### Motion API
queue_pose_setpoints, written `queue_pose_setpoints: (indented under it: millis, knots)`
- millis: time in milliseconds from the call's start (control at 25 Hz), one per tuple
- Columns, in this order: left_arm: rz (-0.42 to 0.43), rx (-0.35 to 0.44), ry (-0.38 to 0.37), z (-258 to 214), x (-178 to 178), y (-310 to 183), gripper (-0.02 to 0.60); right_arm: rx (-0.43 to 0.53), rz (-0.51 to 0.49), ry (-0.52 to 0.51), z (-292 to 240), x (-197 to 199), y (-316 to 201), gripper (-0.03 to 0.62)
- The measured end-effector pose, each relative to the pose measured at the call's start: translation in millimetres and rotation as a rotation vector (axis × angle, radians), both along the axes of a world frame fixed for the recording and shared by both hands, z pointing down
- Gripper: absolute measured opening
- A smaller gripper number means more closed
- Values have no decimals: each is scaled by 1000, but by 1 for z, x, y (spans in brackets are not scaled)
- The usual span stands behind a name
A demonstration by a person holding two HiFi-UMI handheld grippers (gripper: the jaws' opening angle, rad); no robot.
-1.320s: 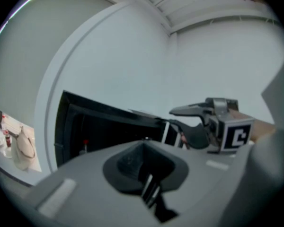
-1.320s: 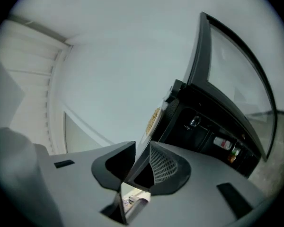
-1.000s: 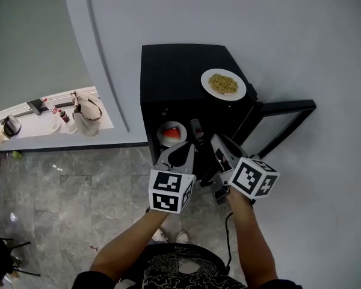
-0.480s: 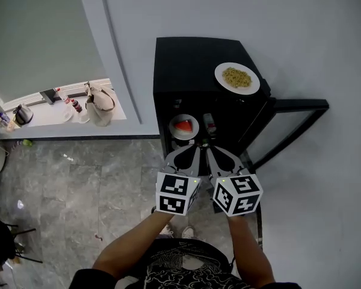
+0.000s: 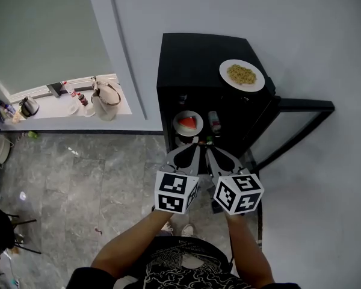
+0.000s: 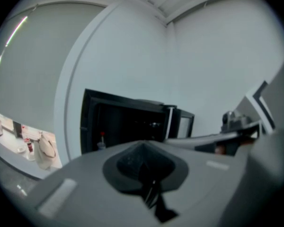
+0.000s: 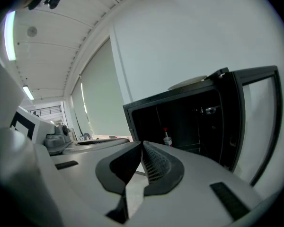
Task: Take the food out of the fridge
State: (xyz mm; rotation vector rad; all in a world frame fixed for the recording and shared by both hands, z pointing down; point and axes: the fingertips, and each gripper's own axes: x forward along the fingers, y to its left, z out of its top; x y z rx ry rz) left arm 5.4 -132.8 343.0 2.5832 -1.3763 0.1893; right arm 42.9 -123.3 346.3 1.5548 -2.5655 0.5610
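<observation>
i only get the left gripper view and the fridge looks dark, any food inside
Observer: Yes, the head view shows a plate with a red slice on a shelf in the fridge.
Operator: anything on top of it
Observer: A plate of noodles sits there, at the corner by the open door.
Operator: right hand-held gripper free
Observer: Its jaws have just closed together with nothing between them.

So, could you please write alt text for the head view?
An open black mini fridge holds a white plate of red fruit, with a white plate of noodles on top. A person's empty left gripper and right gripper point at it, the right just closed.
</observation>
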Motion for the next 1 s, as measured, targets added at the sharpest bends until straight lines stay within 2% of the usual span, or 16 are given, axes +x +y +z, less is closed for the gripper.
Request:
queue_pose_setpoints:
  millis: [480, 1000]
  knots:
    - [-41, -9, -43, 44, -5, 4, 2, -167, 12, -356, 72, 4, -10, 11]
    - [-21, -33, -41, 83, -29, -43, 2, -293, 130, -644, 162, -8, -86, 15]
